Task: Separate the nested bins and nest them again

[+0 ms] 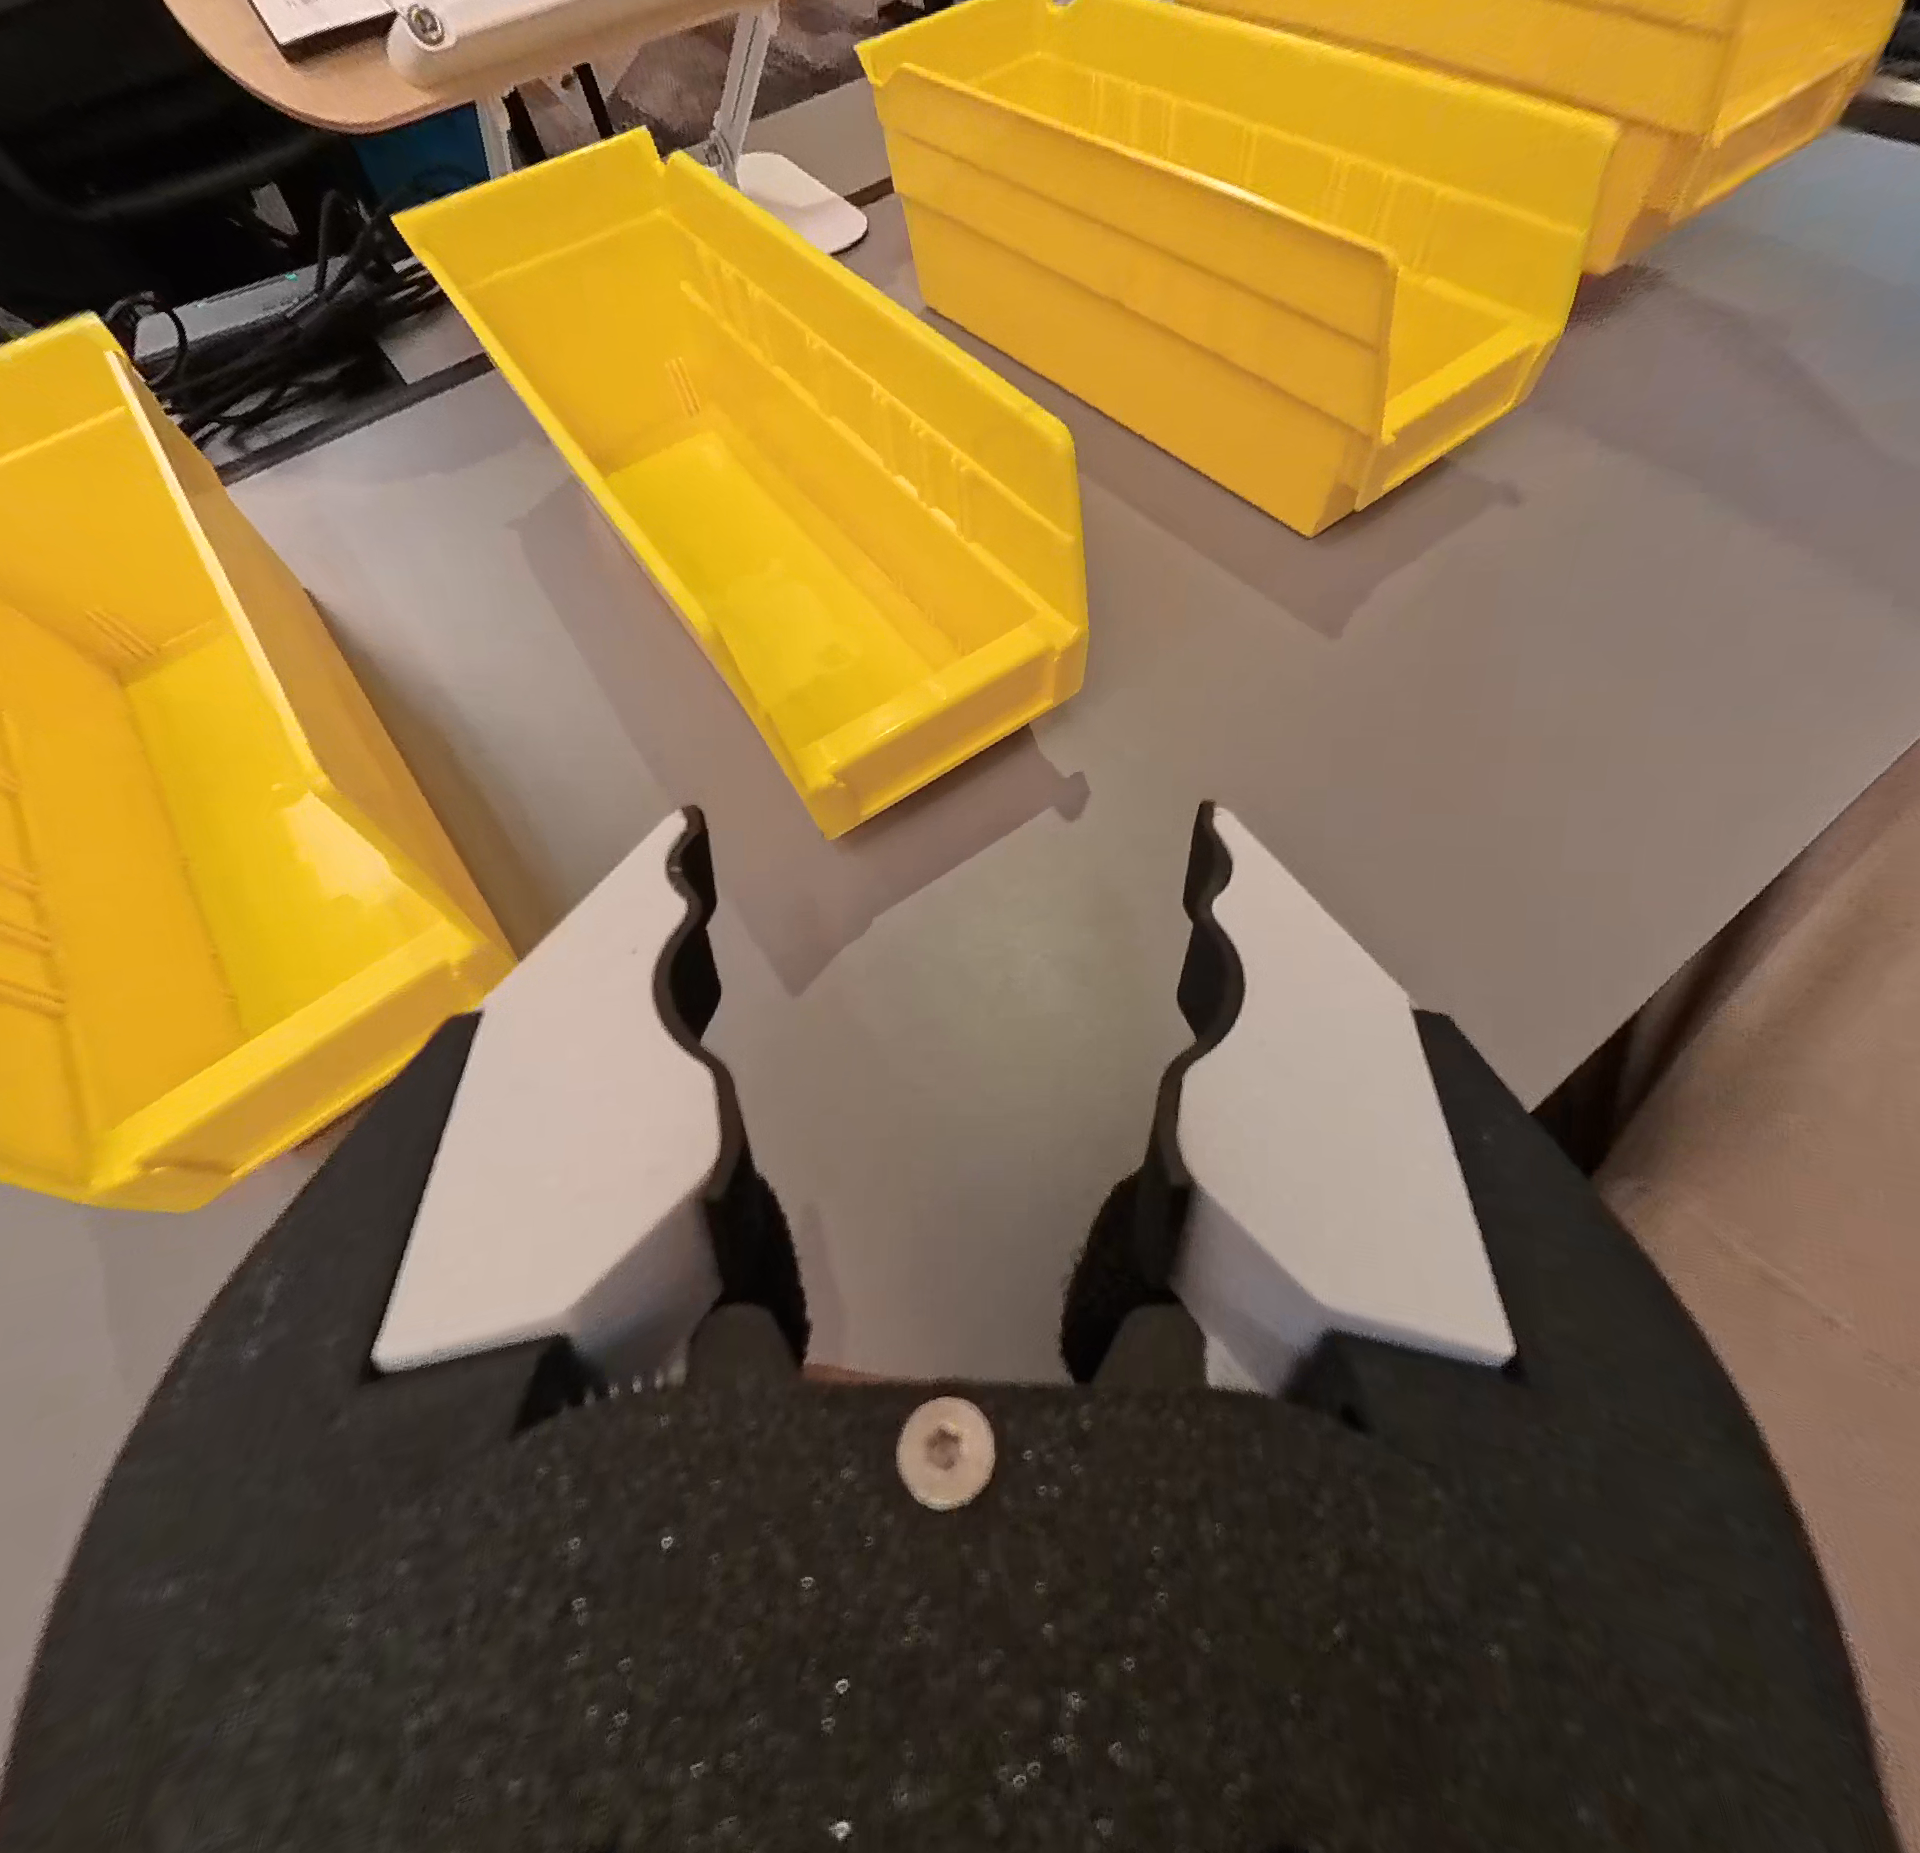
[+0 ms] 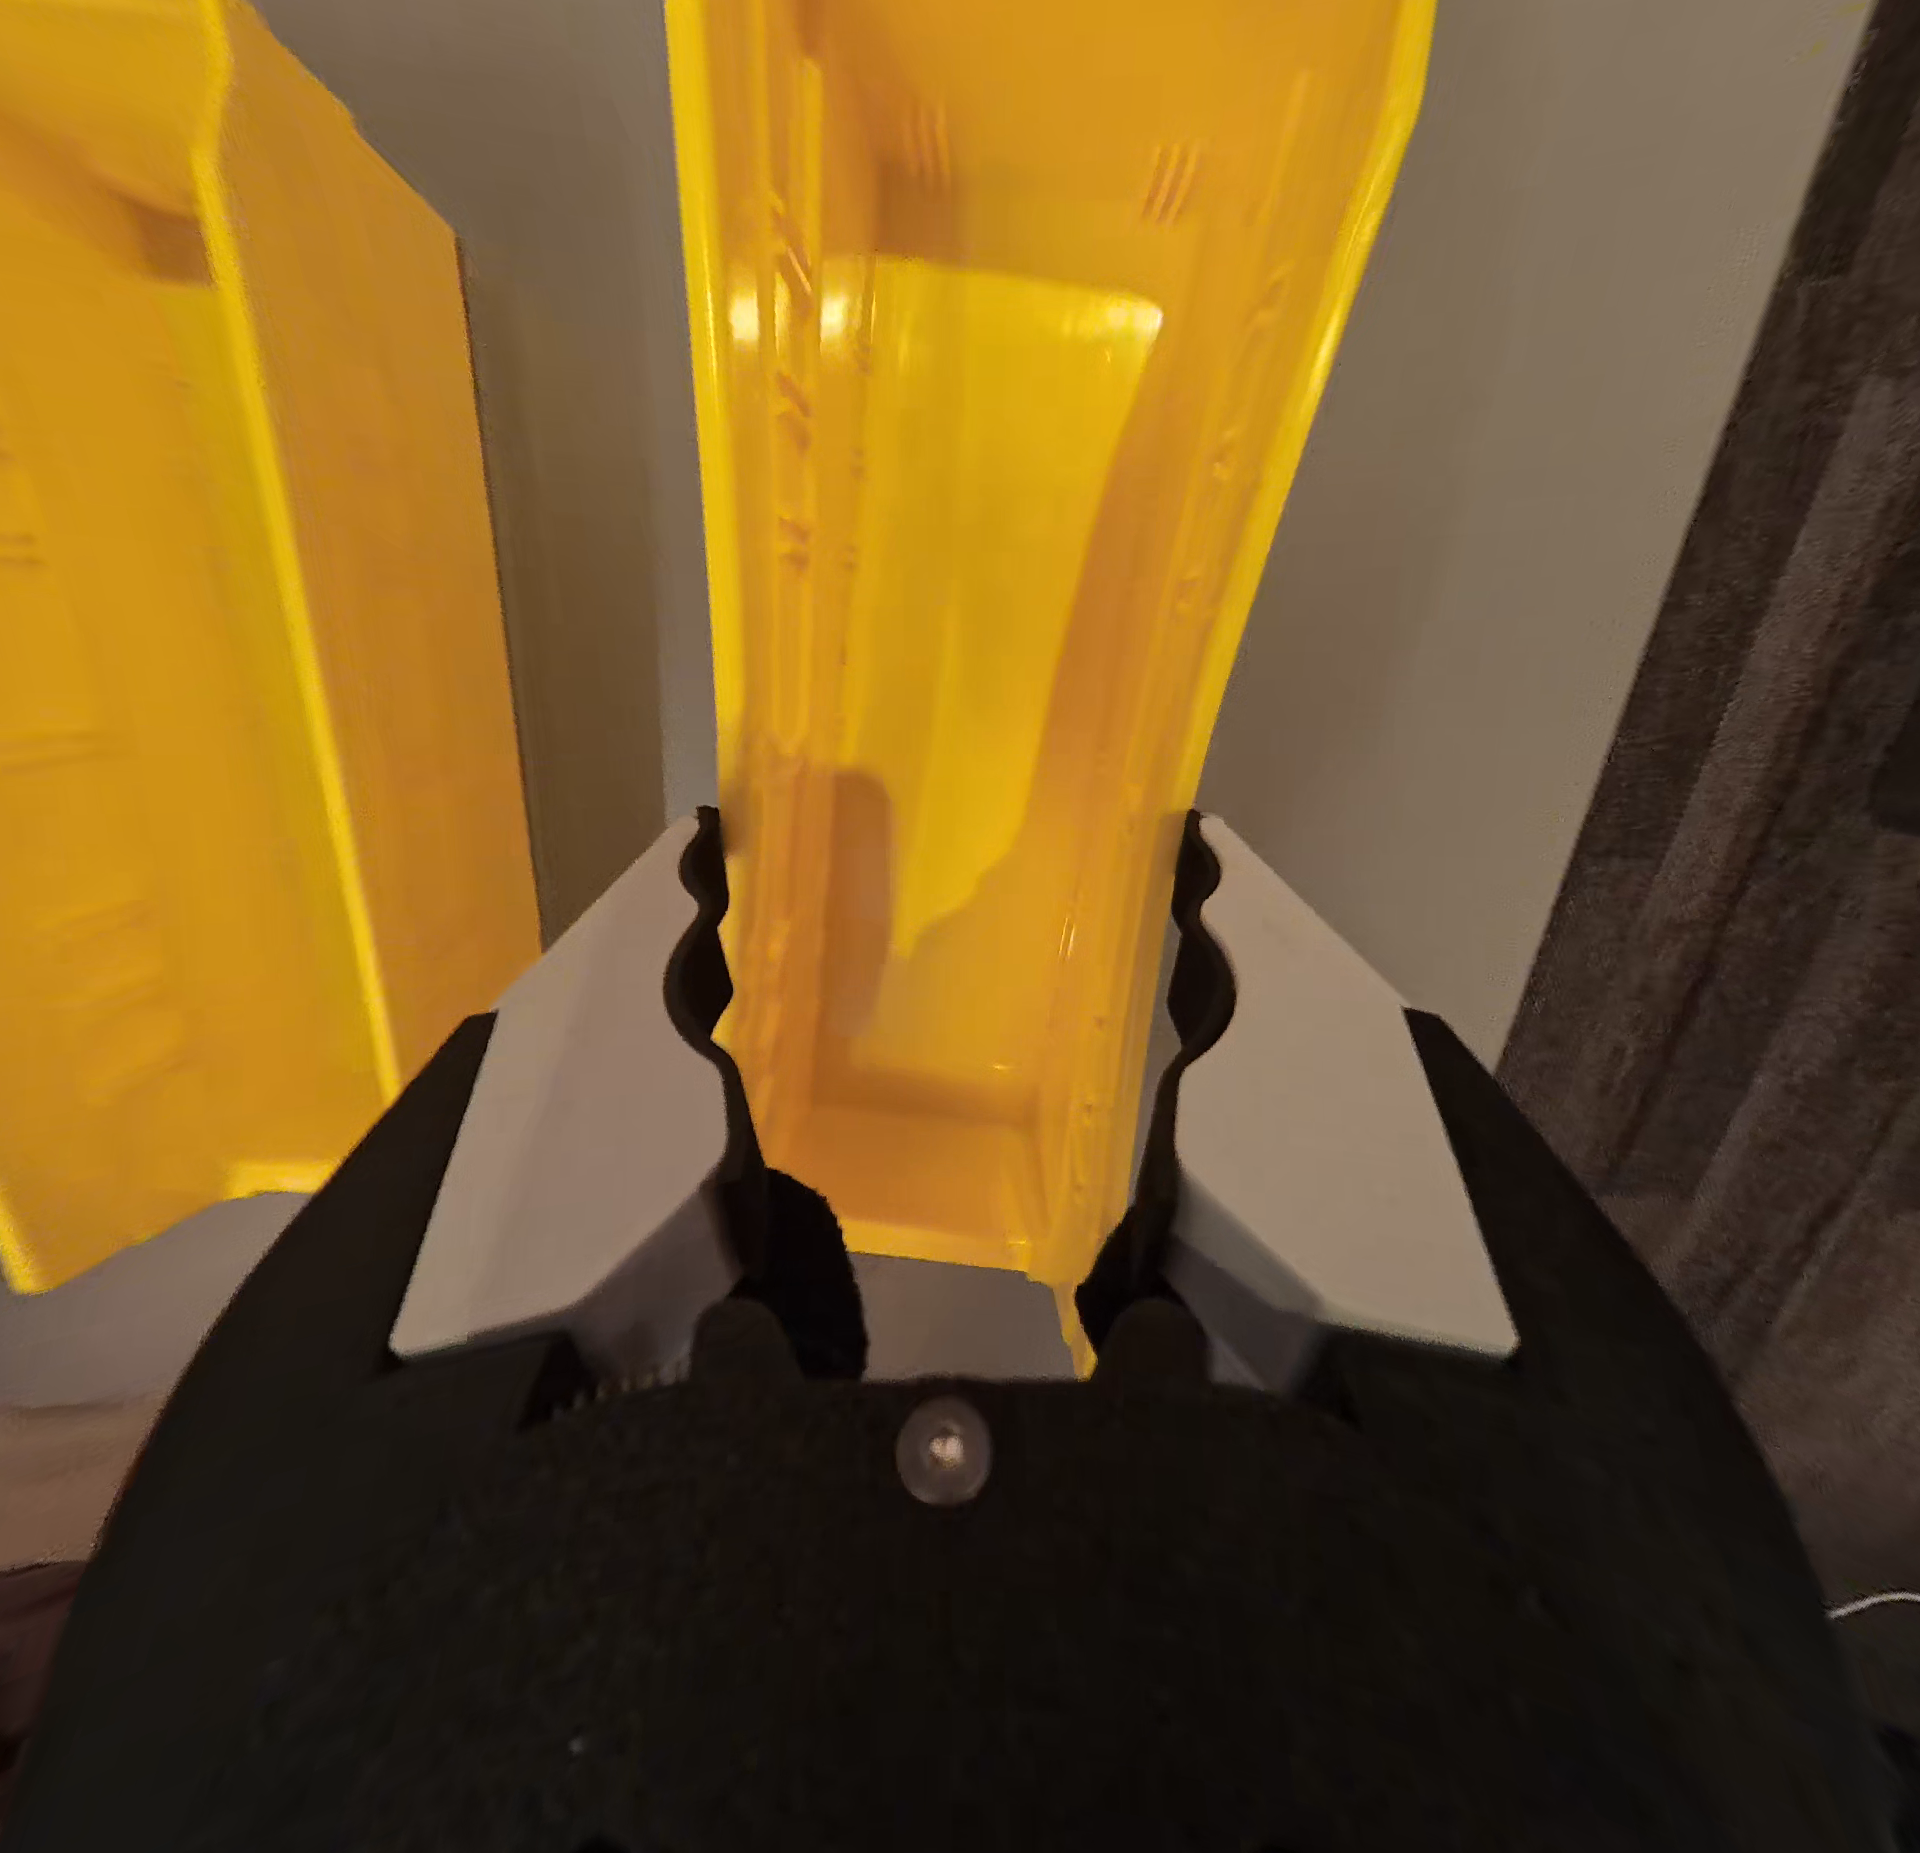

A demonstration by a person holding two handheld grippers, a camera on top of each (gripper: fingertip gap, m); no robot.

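Hovering over the grey table (image 1: pixel 1455 764), my left gripper (image 1: pixel 951 847) is standing wide, with nothing between its fingers. Ahead of it I am seeing four yellow bins. A narrow bin (image 1: pixel 790 515) is lying just beyond my fingertips, its low front lip turned toward me. To its left a wider bin (image 1: pixel 187 816) is sitting partly out of view, near my left finger. Farther right, a second narrow bin (image 1: pixel 1226 276) is resting at an angle, its open end pointing right, and it looks like more than one shell stacked together, though I cannot tell for certain. Behind that, a large bin (image 1: pixel 1662 58) is filling the top right corner. A white stand (image 1: pixel 800 193) is standing at the table's far edge, between the two narrow bins.

My right gripper (image 2: pixel 951 847) is spread wide too, and a long bin (image 2: pixel 987 556) is running between its fingers, its near end deep in the gap. Whether my pads are touching its walls I cannot tell; the picture is blurred. Another bin (image 2: pixel 208 608) is lying to the left, apart from it.
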